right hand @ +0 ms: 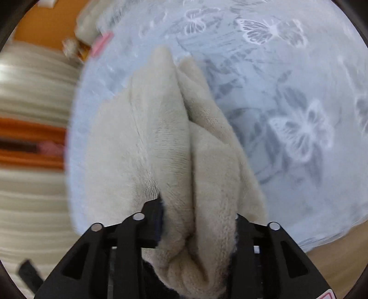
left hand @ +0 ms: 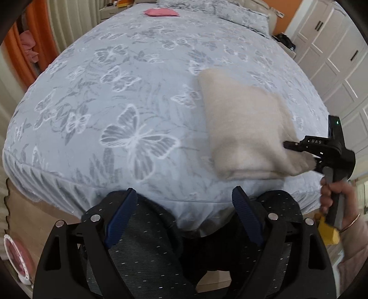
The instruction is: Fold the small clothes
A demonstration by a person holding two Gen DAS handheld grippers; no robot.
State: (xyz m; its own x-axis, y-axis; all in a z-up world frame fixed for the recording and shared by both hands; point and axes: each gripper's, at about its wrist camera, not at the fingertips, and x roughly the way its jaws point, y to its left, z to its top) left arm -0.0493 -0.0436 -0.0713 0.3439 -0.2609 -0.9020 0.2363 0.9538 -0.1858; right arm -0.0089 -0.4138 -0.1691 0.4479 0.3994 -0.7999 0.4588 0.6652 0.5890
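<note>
A beige fleece garment [left hand: 243, 128] lies folded on the right half of a bed [left hand: 138, 92] with a pale blue butterfly sheet. My right gripper [left hand: 299, 154] comes in from the right edge and is shut on the garment's near right corner. In the right wrist view the same garment [right hand: 161, 138] is bunched between the fingers of the right gripper [right hand: 197, 211] and stretches away in two thick folds. My left gripper [left hand: 184, 191] hangs open over the bed's near edge, holding nothing, to the left of the garment and apart from it.
A pink folded item [left hand: 161, 12] lies at the bed's far end, near pillows [left hand: 241, 13]. White wardrobe doors [left hand: 333, 57] stand to the right. A person's hand [left hand: 333, 195] grips the right tool's handle. Pink clothes [left hand: 28, 46] hang at the left.
</note>
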